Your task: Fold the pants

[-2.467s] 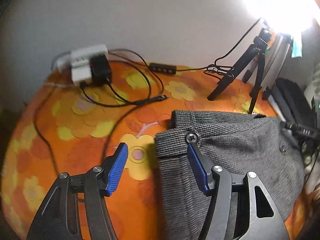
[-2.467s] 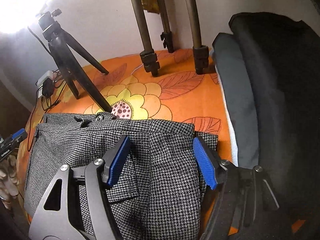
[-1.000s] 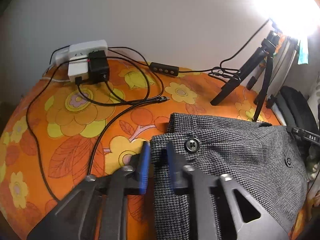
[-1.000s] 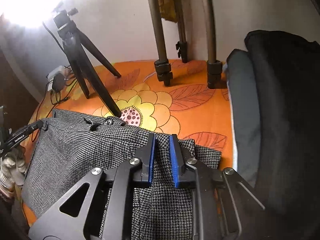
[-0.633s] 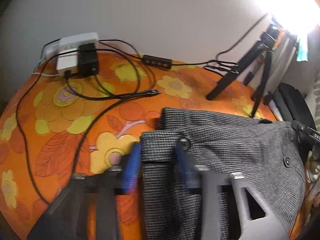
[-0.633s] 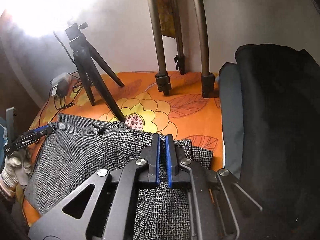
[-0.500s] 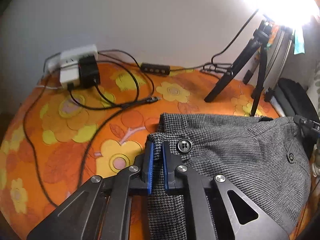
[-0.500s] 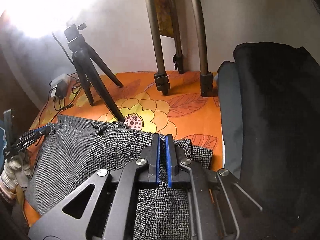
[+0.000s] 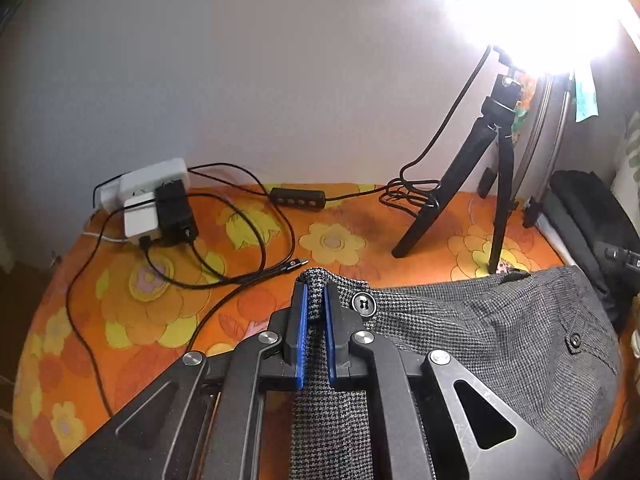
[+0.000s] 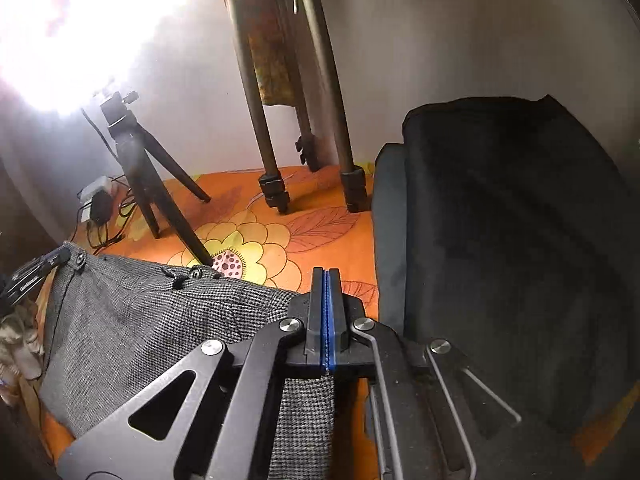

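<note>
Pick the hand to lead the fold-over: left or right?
Left, probably. Left gripper pinches a thick bunch of the pants waistband by the button; right gripper shows only a thin edge between its fingers.

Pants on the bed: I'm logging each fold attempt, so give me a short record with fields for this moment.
garment: grey houndstooth pants, waistband toward the wall
surface: orange floral sheet
left gripper: shut on the waistband corner beside the button
right gripper: shut on the opposite waistband edge
nearby: small black tripod, charger cables, dark folded clothes
fold status: not yet made
</note>
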The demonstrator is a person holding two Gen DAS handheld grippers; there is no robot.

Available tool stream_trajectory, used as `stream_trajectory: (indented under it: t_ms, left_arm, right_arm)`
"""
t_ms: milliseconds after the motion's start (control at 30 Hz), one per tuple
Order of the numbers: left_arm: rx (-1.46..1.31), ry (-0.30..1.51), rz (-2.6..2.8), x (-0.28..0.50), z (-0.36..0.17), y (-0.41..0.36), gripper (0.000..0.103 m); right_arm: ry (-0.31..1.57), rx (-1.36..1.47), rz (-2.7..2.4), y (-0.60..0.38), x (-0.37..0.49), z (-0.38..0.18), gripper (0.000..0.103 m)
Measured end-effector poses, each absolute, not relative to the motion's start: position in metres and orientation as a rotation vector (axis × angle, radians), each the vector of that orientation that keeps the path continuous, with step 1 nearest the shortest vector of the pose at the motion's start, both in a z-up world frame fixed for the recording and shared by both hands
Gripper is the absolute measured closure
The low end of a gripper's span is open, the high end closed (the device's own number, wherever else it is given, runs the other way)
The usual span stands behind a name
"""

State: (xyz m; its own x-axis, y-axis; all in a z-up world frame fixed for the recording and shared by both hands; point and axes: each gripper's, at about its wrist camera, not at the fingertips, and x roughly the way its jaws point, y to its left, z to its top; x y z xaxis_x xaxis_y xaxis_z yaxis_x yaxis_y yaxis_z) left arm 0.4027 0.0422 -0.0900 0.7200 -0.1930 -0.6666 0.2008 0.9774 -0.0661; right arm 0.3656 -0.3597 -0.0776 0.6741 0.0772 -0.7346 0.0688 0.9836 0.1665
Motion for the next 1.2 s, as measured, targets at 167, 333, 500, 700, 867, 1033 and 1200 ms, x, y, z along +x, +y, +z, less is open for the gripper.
stream_trajectory:
  t_ms: [167, 333, 500, 700, 867, 1033, 1200]
  left_arm:
    - [-0.005, 0.750, -0.198, 0.408, -0.098, 0.046, 0.097]
    - [0.011, 0.758, -0.195, 0.409, -0.101, 0.042, 0.097]
    - [0.016, 0.765, -0.199, 0.409, -0.102, 0.040, 0.097]
    - [0.013, 0.771, -0.204, 0.405, -0.104, 0.042, 0.097]
    - [0.014, 0.769, -0.202, 0.404, -0.103, 0.042, 0.097]
    - [0.009, 0.753, -0.206, 0.401, -0.094, 0.042, 0.097]
    - [0.013, 0.735, -0.211, 0.406, -0.085, 0.033, 0.097]
  right_arm:
    - [0.903, 0.264, 0.099, -0.363, 0.381, -0.092, 0.086]
    - [0.942, 0.246, 0.106, -0.350, 0.396, -0.107, 0.055]
    - [0.985, 0.209, 0.074, -0.341, 0.407, -0.121, 0.055]
    - [1.003, 0.212, 0.021, -0.345, 0.408, -0.124, 0.054]
    - [1.022, 0.208, 0.048, -0.339, 0.409, -0.132, 0.066]
    - [0.952, 0.273, 0.104, -0.341, 0.396, -0.119, 0.086]
    - [0.865, 0.230, 0.074, -0.341, 0.375, -0.093, 0.087]
